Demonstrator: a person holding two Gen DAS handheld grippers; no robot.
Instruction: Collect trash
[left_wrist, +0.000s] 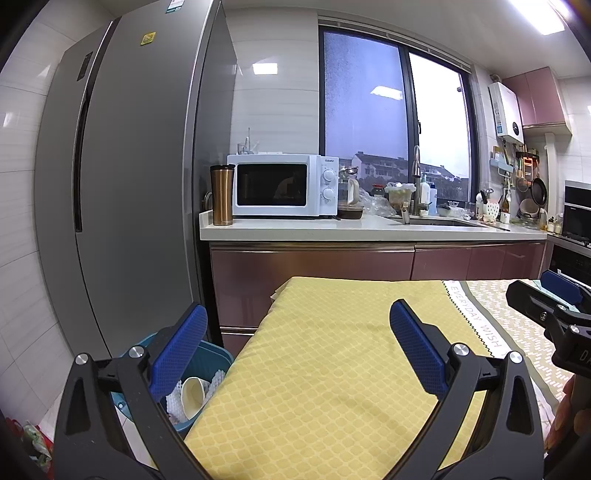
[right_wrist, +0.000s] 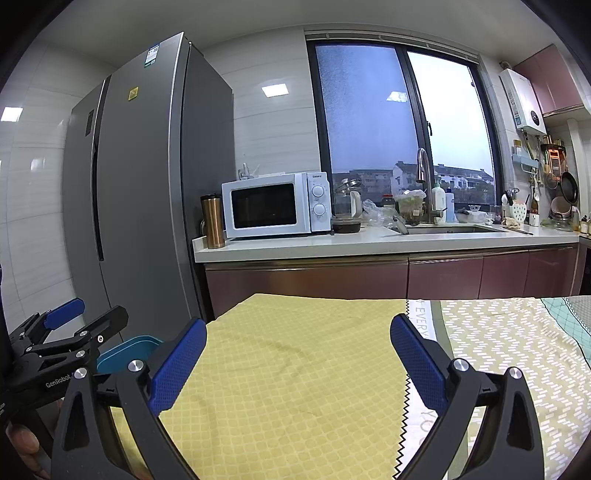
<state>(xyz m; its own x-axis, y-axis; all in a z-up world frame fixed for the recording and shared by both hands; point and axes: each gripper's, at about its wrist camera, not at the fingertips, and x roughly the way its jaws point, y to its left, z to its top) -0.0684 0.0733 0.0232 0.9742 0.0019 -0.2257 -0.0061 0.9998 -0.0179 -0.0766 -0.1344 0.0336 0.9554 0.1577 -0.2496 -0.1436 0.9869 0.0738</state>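
Reading "Galanz" on microwave (left_wrist: 282, 184)

Black gripper (left_wrist: 297, 347) frames, blue textured pads (left_wrist: 179, 349), silver screws (left_wrist: 460, 349)

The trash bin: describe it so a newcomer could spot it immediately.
Start at the tall grey refrigerator and drop to the floor between it and the yellow-clothed table. There stands the blue bin, holding a white cup and white foam netting; nothing else nearby is blue and open-topped.

Yellow lattice-print cloth (left_wrist: 325, 369) centre; teal bin (left_wrist: 210, 354) at 8 o'clock; blue pads (left_wrist: 179, 347); white microwave (left_wrist: 282, 184) at 12 o'clock.
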